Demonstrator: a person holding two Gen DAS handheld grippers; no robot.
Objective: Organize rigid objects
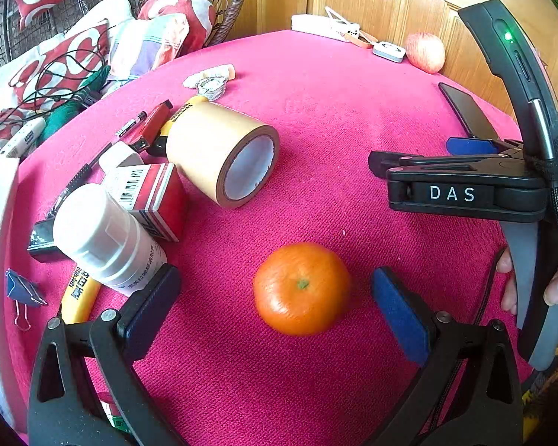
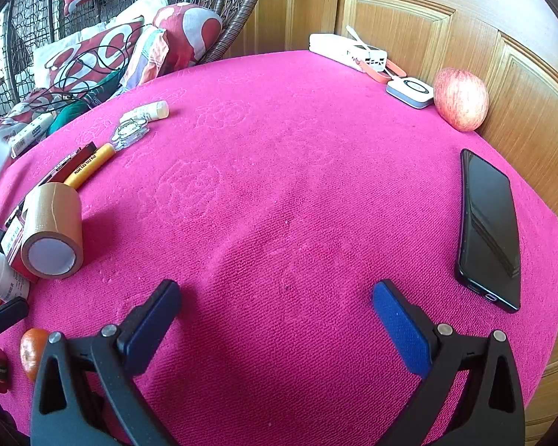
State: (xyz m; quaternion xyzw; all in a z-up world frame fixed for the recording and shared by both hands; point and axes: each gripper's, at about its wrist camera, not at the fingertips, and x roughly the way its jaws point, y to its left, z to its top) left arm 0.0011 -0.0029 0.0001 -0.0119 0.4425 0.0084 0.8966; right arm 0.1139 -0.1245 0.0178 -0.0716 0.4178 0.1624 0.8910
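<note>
Orange (image 1: 302, 288) sits on the pink table (image 1: 353, 119) in the lower middle of the left wrist view, right between the two pads of the left claw (image 1: 277, 304). That claw is spread wide, with a gap on both sides of the fruit, so nothing is touching it. The same fruit peeks in at the lower left edge of the right wrist view, mostly hidden behind a claw arm.

Clutter is piled at the left of the left wrist frame: a roll of tan tape (image 1: 223, 154) lying on its side with the hole facing the camera, a red and white box (image 1: 150, 195) just beside it, and a white bottle (image 1: 104, 238) tipped over in front of the box. A yellow marker (image 1: 80, 299) pokes out under the bottle, and a blue binder clip (image 1: 20, 290) sits at the far left edge.

Right claw (image 2: 277, 314) is spread open too, with only bare pink cloth between its pads. From the left wrist camera you can see it at the right edge of the frame, well apart from the fruit.

Over in the right wrist view, a black phone (image 2: 489, 230) lies flat at the right side of the table, and an apple (image 2: 461, 98) rests at the upper right near the wooden door (image 2: 427, 3).
</note>
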